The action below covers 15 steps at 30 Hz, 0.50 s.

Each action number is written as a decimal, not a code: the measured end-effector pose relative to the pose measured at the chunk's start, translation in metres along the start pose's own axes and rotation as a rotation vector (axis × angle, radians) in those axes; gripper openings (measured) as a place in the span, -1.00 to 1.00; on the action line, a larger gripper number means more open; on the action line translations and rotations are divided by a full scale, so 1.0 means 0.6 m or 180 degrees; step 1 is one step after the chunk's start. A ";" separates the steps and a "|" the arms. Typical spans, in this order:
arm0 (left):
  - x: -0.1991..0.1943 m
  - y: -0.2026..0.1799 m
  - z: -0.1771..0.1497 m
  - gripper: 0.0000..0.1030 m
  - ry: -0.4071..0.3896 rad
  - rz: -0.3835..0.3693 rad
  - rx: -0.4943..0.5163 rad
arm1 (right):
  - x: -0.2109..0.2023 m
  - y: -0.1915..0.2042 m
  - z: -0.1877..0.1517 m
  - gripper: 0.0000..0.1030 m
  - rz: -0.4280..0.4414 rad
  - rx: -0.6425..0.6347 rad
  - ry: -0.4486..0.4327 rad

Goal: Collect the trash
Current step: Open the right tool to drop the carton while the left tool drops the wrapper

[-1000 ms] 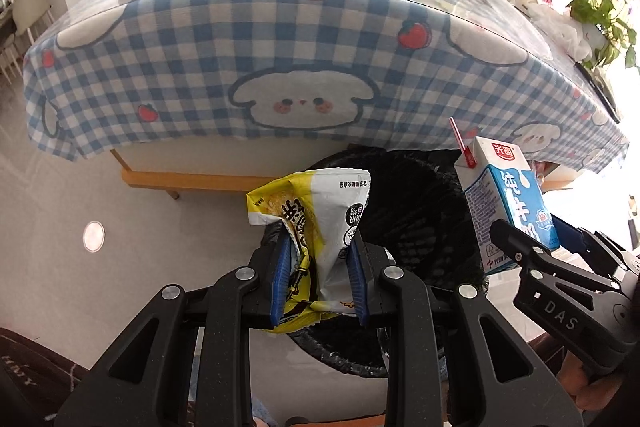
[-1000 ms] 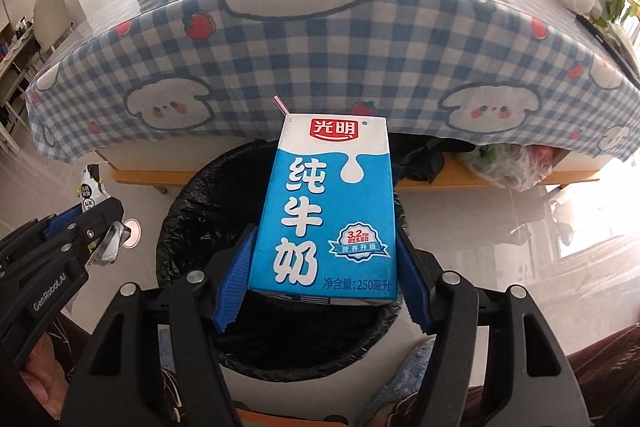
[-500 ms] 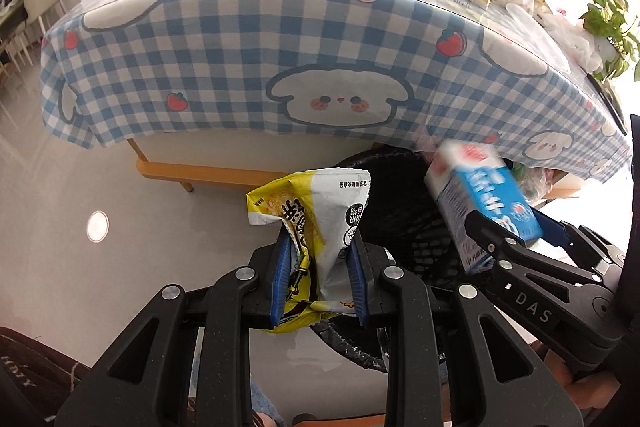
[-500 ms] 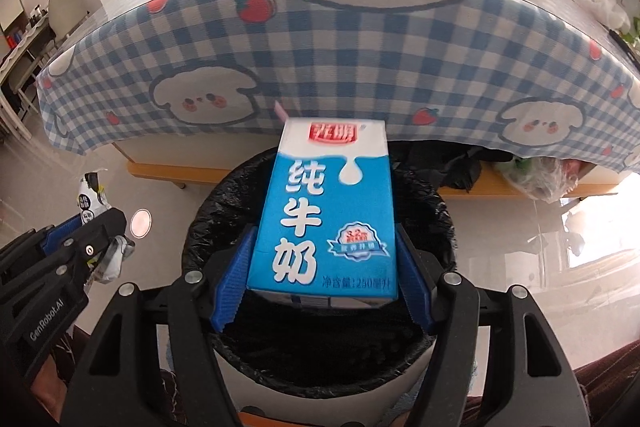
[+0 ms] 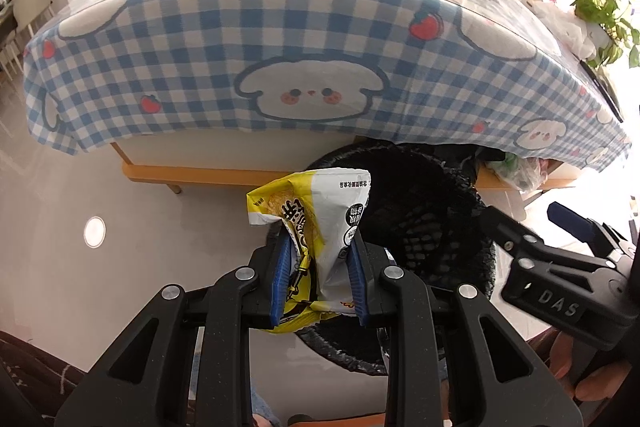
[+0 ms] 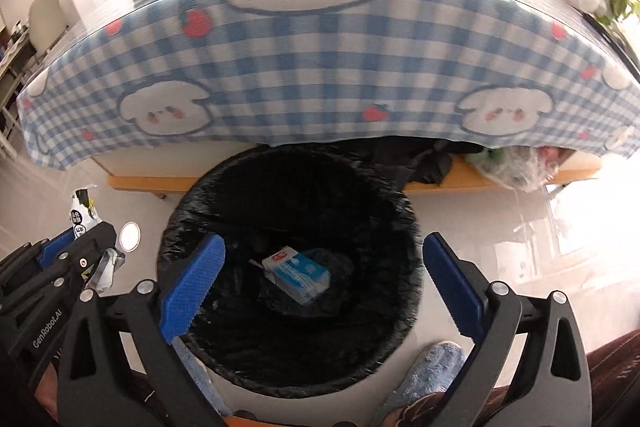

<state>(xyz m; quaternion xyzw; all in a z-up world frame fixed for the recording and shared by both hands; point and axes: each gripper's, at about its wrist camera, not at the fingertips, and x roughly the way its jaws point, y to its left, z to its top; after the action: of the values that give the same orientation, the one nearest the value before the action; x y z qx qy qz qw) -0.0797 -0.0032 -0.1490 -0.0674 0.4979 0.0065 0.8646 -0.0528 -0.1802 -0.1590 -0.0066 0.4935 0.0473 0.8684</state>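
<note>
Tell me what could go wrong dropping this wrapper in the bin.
1. The wrapper is light and crumpled; it may cling to the left tool on release.
2. In the left view it sits near the bin rim's left edge, so it might flutter onto the floor.
3. The open right tool hovers over the bin and could block the drop.

The right hand-held gripper [image 6: 320, 281] hangs spread wide over the black-lined trash bin [image 6: 404, 211]. A blue milk carton [image 6: 298, 273] lies on its side at the bin's bottom.

Snack bag's [image 5: 320, 223] lower half hidden between the left claw's pads [image 5: 280, 275], bin [image 6: 288, 187] far rim tucked under the tablecloth [image 6: 320, 67], worktop clutter above it blurred
</note>
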 end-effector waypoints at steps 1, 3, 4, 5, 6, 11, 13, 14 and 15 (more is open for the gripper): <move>0.003 -0.006 0.000 -0.52 0.0012 -0.0012 0.0014 | -0.002 -0.008 -0.001 0.85 -0.0029 0.0025 -0.0005; 0.007 -0.015 0.000 -0.52 0.0029 -0.0034 0.0033 | -0.008 -0.027 -0.004 0.85 -0.0083 0.0077 -0.0001; 0.011 -0.022 0.000 -0.52 0.0037 -0.0044 0.0052 | -0.011 -0.036 -0.005 0.85 -0.0099 0.0098 -0.0005; 0.013 -0.028 0.001 -0.52 0.0047 -0.0056 0.0068 | -0.015 -0.046 -0.006 0.85 -0.0132 0.0113 -0.0013; 0.015 -0.032 0.001 -0.52 0.0055 -0.0065 0.0079 | -0.020 -0.055 -0.006 0.85 -0.0173 0.0127 -0.0030; 0.027 -0.059 0.003 -0.52 0.0098 -0.0123 0.0152 | -0.029 -0.092 -0.010 0.85 -0.0253 0.0209 -0.0054; 0.030 -0.068 0.004 -0.52 0.0107 -0.0139 0.0191 | -0.033 -0.105 -0.014 0.85 -0.0285 0.0238 -0.0053; 0.032 -0.075 0.003 -0.52 0.0113 -0.0152 0.0221 | -0.036 -0.113 -0.016 0.85 -0.0298 0.0264 -0.0056; 0.034 -0.081 0.003 -0.52 0.0120 -0.0162 0.0244 | -0.038 -0.118 -0.016 0.85 -0.0304 0.0283 -0.0064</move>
<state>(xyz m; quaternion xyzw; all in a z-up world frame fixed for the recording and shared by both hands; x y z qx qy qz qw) -0.0641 -0.0523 -0.1605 -0.0469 0.5121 -0.0358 0.8569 -0.0664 -0.2530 -0.1471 0.0090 0.4855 -0.0161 0.8740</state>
